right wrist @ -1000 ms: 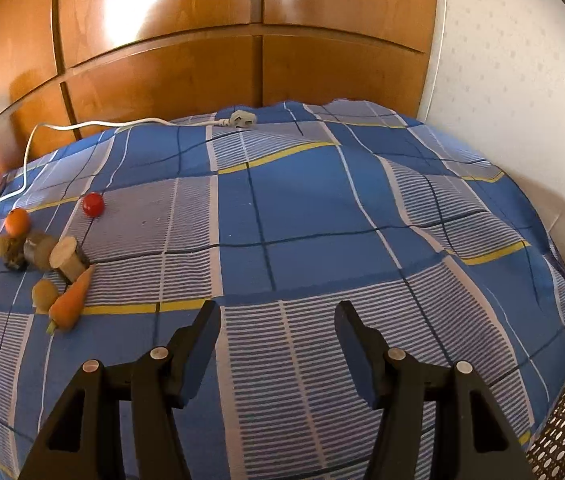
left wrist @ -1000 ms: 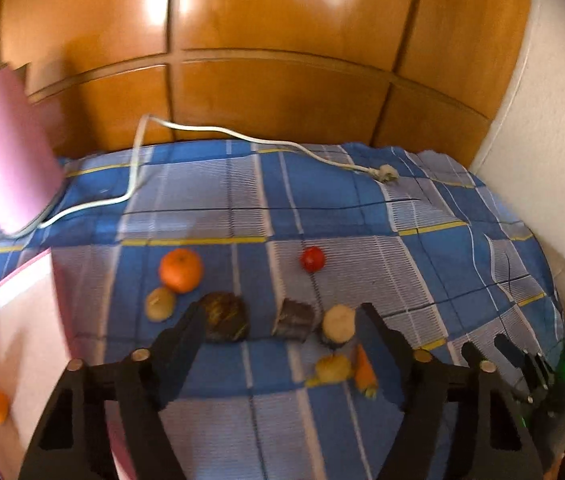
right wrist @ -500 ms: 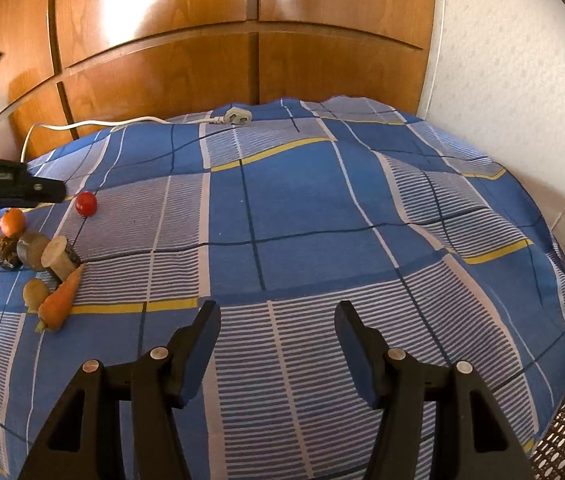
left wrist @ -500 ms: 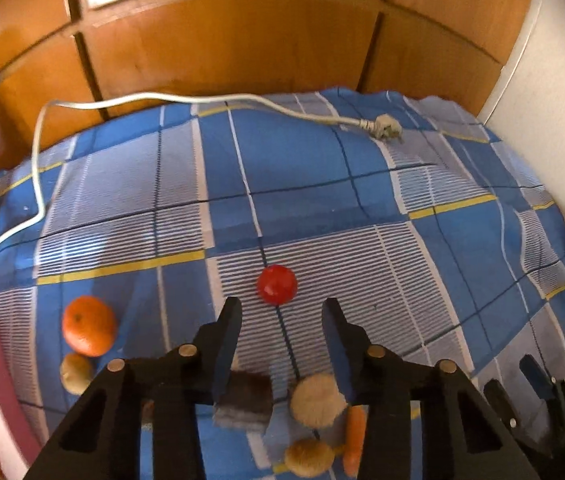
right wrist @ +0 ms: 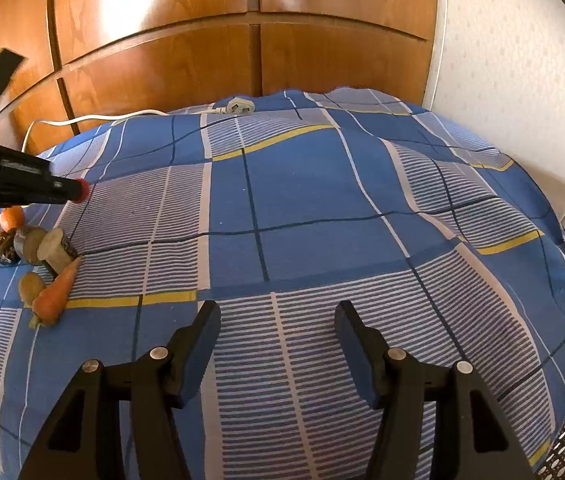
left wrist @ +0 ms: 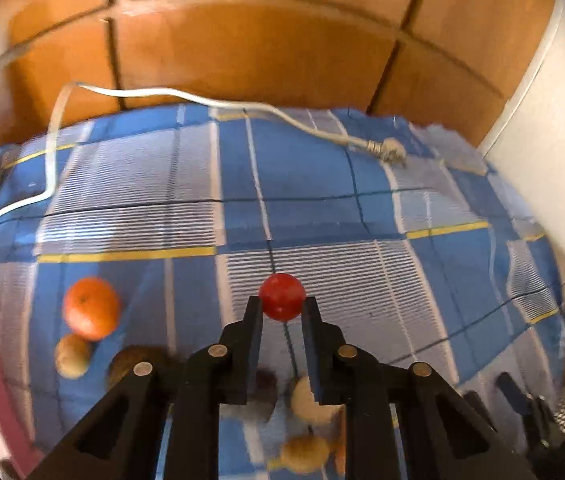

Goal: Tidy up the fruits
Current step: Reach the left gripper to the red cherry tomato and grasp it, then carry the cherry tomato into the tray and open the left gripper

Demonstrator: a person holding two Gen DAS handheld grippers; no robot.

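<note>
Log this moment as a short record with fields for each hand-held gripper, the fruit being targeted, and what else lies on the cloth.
left hand-held gripper: fingers nearly closed on the red tomato; firm contact unclear
right hand-held gripper: open, empty, over the blue checked cloth
orange: on the cloth, left of the tomato
carrot: lying beside the cut pieces
white cable: across the far edge

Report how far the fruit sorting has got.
Done: nothing shows as sorted in these views. In hand: the left tool has closed on the red tomato; the right tool hangs open and empty. Left: the orange, carrot and other pieces lie on the blue checked cloth.
</note>
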